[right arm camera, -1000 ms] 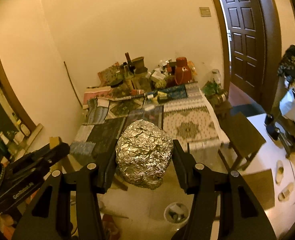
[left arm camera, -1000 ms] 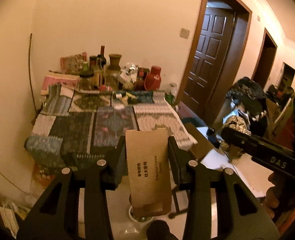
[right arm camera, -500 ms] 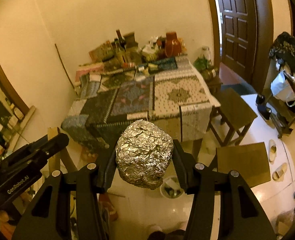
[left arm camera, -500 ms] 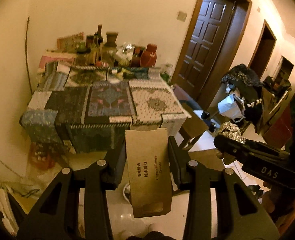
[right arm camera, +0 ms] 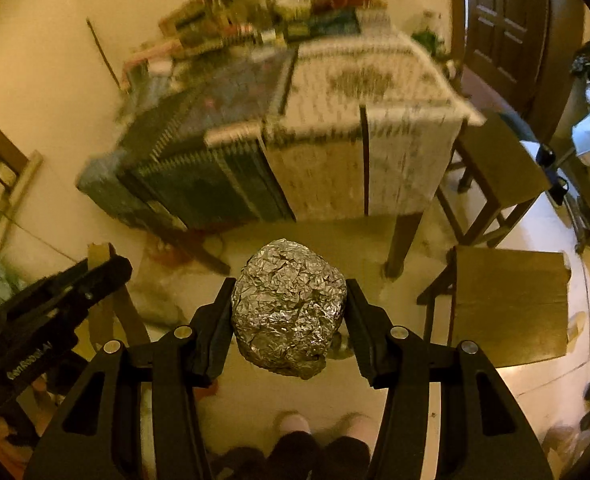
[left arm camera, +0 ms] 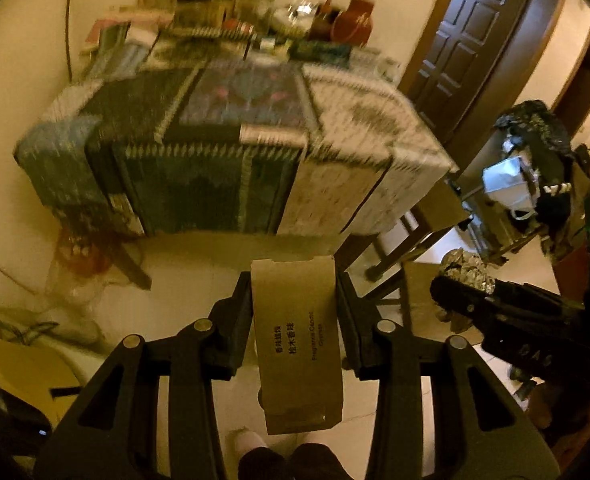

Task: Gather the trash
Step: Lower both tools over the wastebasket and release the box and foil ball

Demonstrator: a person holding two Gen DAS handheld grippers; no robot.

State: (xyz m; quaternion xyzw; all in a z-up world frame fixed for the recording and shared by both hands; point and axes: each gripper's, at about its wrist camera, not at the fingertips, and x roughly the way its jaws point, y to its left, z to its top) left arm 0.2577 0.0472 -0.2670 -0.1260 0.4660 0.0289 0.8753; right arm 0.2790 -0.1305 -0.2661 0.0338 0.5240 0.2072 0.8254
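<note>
A brown cardboard box (left arm camera: 297, 344) with printed text stands lengthwise between the jaws of my left gripper (left arm camera: 293, 280), which is shut on it. A crumpled ball of aluminium foil (right arm camera: 289, 308) is clamped in my right gripper (right arm camera: 289, 282). Both grippers hang over the pale floor in front of the table and point steeply down. In the left wrist view the right gripper (left arm camera: 495, 316) shows at the right with the foil ball (left arm camera: 467, 270). The right wrist view has the left gripper (right arm camera: 55, 292) at its left edge. A small round thing (right arm camera: 341, 346) peeks out from behind the foil, unclear what.
A table under a patchwork cloth (right arm camera: 315, 128) stands ahead, with bottles and jars crowded at its far end. Two wooden stools (right arm camera: 507, 300) (right arm camera: 499, 160) stand to the right. A dark door (left arm camera: 467, 40) is beyond. The person's feet (right arm camera: 295, 424) are below the grippers.
Both grippers have sunk toward the floor and tipped further down, so the table sits higher in both views. The box and the foil ball stay gripped as before.
</note>
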